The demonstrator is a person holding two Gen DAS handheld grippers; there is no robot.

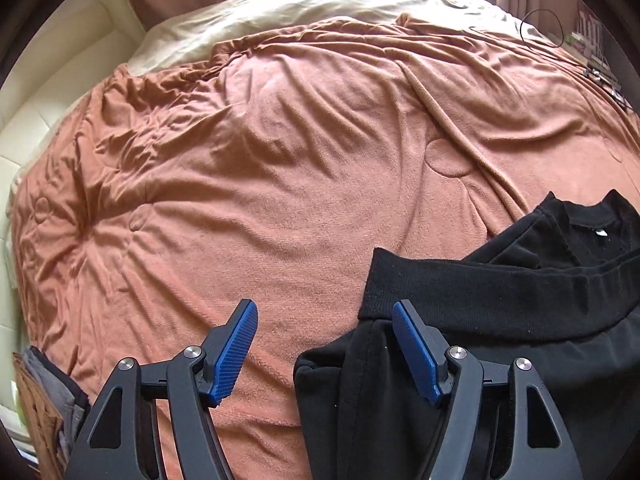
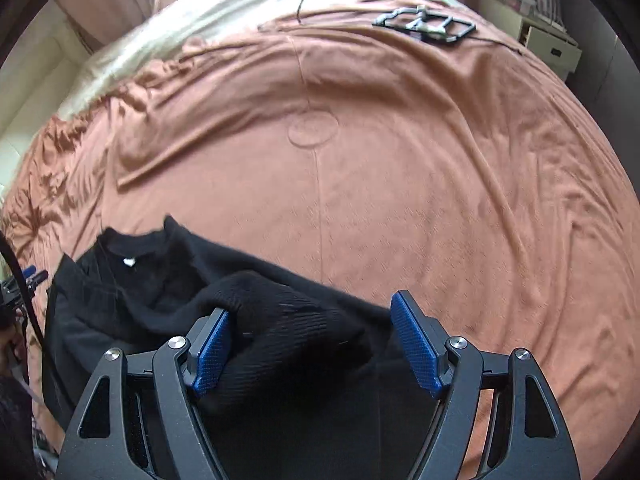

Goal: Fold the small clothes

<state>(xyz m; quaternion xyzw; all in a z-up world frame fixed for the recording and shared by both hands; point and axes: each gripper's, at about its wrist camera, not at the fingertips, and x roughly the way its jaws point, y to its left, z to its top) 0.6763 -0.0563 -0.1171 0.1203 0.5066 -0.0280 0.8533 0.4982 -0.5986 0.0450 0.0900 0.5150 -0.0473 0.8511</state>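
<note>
- In the left wrist view, a stack of folded grey and brown cloth sits at the far left edge, beside the bed.
- A rust-orange blanket covers the bed, wrinkled most on its left side, with a cream sheet beyond it.
- The left gripper hangs over the blanket with its blue-padded fingers spread wide and nothing between them; its right finger lies against the black sweater's ribbed hem.
- The black sweater lies on the blanket at the lower right of this view, partly folded, its collar with a small white tag facing away.
- In the right wrist view the same sweater spreads across the lower left of the blanket.
- The right gripper is also spread wide; a bunched ribbed fold of the sweater rests between its fingers, touching the left pad, unclamped.
- A black frame-like object lies on the blanket far off.
</note>
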